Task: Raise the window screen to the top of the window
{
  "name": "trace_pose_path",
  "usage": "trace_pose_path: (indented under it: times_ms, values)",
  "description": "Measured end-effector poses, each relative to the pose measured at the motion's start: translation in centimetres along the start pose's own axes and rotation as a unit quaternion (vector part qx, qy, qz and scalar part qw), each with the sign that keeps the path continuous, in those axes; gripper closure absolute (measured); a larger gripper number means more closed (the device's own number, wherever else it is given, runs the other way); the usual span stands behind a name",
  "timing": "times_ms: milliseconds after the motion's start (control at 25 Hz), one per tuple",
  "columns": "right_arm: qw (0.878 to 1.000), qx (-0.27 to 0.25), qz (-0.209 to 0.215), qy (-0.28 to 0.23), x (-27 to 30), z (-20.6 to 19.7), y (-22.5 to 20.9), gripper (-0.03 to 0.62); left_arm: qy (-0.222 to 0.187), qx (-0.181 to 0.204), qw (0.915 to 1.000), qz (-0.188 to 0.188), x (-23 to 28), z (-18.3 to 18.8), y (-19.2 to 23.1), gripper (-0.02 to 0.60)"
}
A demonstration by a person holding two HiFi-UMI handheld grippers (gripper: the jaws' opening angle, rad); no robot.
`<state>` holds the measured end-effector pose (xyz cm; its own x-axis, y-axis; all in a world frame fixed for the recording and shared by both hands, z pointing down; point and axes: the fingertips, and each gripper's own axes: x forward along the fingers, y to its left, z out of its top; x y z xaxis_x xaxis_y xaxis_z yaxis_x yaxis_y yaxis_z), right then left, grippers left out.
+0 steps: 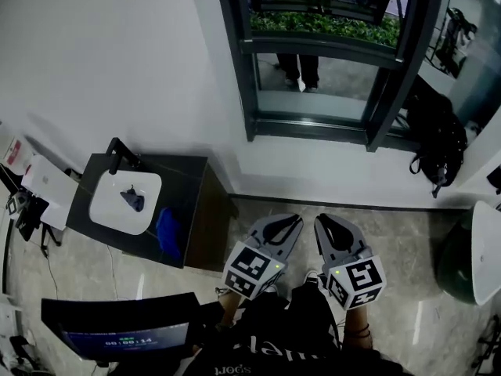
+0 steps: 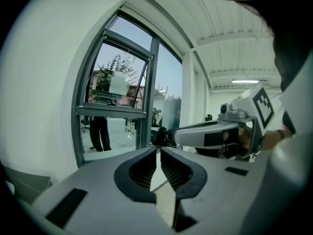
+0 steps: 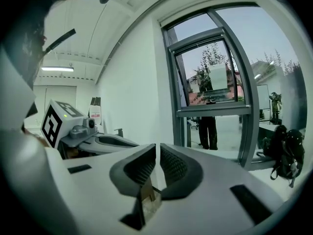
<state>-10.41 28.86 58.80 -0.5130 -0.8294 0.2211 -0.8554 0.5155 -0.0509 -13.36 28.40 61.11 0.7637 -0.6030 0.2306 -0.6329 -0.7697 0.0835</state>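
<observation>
We are standing back from the window [image 1: 325,53], which is set in the white wall ahead, and we are holding both tools low and close to the body with their tips aimed at it, probably because the reach has not begun and this is a resting carry before the approach. The left tongs [image 1: 293,222] are closed, tip against tip with only a thin slit behind, and they are gripping nothing; the right tongs [image 1: 322,222] are pressed together the same way and are equally empty. They are sitting side by side, just beside each other, so either one could lead. The window screen [image 1: 337,81] is what we are after: the lower pane under the crossbar [image 1: 321,49] is looking greyer than the glass above it, which suggests the screen is sitting low in the frame, though we cannot tell for sure. It is well apart from both tools. We are judging that the task is at its start: we need to step in, open one pair of tongs and take hold of the screen's edge before lifting. A washbasin [image 1: 117,206] is standing off to the left and a backpack [image 1: 434,143] is lying on the floor to the right, and the path between them is running straight to the sill.
</observation>
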Motion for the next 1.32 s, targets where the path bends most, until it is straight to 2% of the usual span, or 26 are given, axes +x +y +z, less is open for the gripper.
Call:
trace_pose_path:
  times_ms: [560, 920, 1320]
  values:
    - [1.0, -0.004, -0.008, 0.005, 0.0, -1.0, 1.2, 0.563, -0.012, 0.006, 0.9999, -0.006, -0.9, -0.6, 0.2, 0.557]
    - [1.0, -0.001, -0.027, 0.01, -0.4, -1.1, 0.5, 0.563, -0.006, 0.0, 0.9999, -0.009, -1.1, -1.0, 0.4, 0.557]
    - [1.0, 0.001, -0.025, 0.012, -0.2, -1.9, 0.3, 0.562, 0.003, 0.004, 0.9999, -0.01, -0.5, -1.9, 0.4, 0.557]
